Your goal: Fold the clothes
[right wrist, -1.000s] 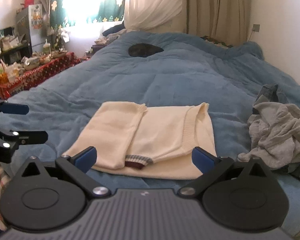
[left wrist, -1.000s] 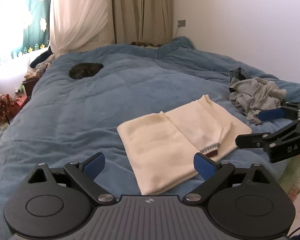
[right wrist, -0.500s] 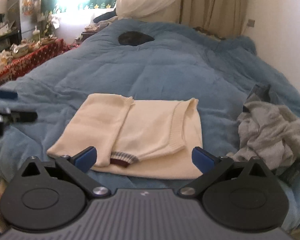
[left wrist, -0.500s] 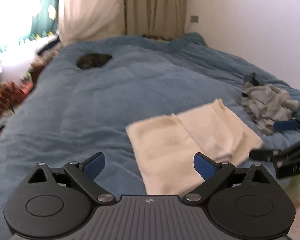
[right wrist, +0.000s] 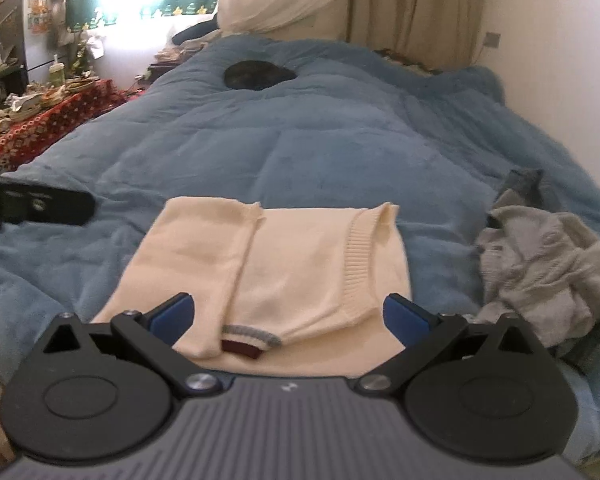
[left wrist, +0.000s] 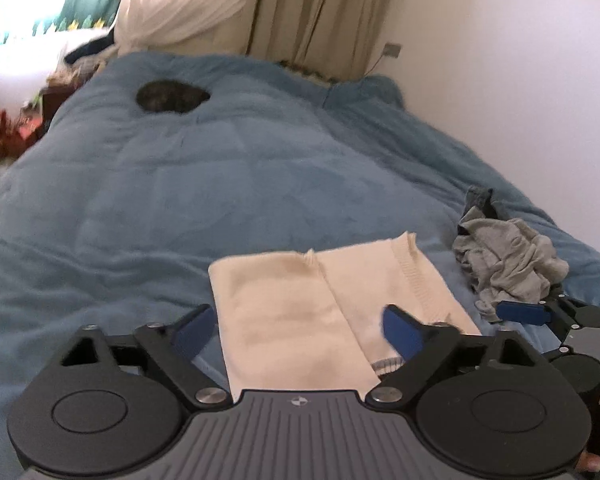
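Folded cream sweater (right wrist: 276,272), cuff toward camera, both tools closing slightly, gripping nothing

1. Your left gripper (left wrist: 298,330) points forward and downward; its jaws have just been closing, yet they stand apart with nothing pressed between the blue pads (left wrist: 400,330).
2. Your right gripper (right wrist: 288,316) points forward and downward too; its jaws have just narrowed slightly and remain wide, clamping nothing.
3. Each gripper shows at the edge of the other's view, side by side and apart.
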Demonstrator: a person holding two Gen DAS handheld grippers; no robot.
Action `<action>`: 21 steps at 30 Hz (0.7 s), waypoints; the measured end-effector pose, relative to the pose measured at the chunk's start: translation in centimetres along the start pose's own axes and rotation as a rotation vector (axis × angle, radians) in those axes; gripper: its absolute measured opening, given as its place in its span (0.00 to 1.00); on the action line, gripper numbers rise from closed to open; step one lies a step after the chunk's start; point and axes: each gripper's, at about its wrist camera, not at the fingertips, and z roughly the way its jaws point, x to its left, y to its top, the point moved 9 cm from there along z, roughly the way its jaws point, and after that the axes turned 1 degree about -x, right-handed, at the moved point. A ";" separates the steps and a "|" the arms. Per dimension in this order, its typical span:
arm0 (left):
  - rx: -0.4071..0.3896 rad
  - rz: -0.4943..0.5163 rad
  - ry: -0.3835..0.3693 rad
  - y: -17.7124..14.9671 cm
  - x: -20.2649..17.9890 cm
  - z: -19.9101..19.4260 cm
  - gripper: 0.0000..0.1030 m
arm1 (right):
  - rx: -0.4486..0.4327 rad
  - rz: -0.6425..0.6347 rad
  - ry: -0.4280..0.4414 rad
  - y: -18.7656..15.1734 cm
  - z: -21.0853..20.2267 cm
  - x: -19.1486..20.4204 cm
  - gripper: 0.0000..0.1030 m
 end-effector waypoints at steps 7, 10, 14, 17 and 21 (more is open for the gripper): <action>0.153 -0.143 -0.057 -1.2 1.4 2.4 0.35 | -0.001 0.067 -0.012 0.6 0.9 0.4 0.79; 0.163 -0.152 -0.077 -1.8 1.7 2.8 0.21 | 0.011 0.073 0.027 0.7 1.5 0.9 0.69; 0.197 -0.222 -0.078 -2.7 2.9 4.0 0.06 | 0.030 0.101 0.038 0.6 2.3 1.5 0.38; 0.209 -0.278 -0.095 -3.2 3.8 4.7 0.01 | 0.055 0.138 0.075 0.2 3.4 1.8 0.15; 0.218 -0.325 -0.114 -3.3 4.5 5.5 0.01 | 0.060 0.168 0.117 0.4 4.7 2.4 0.05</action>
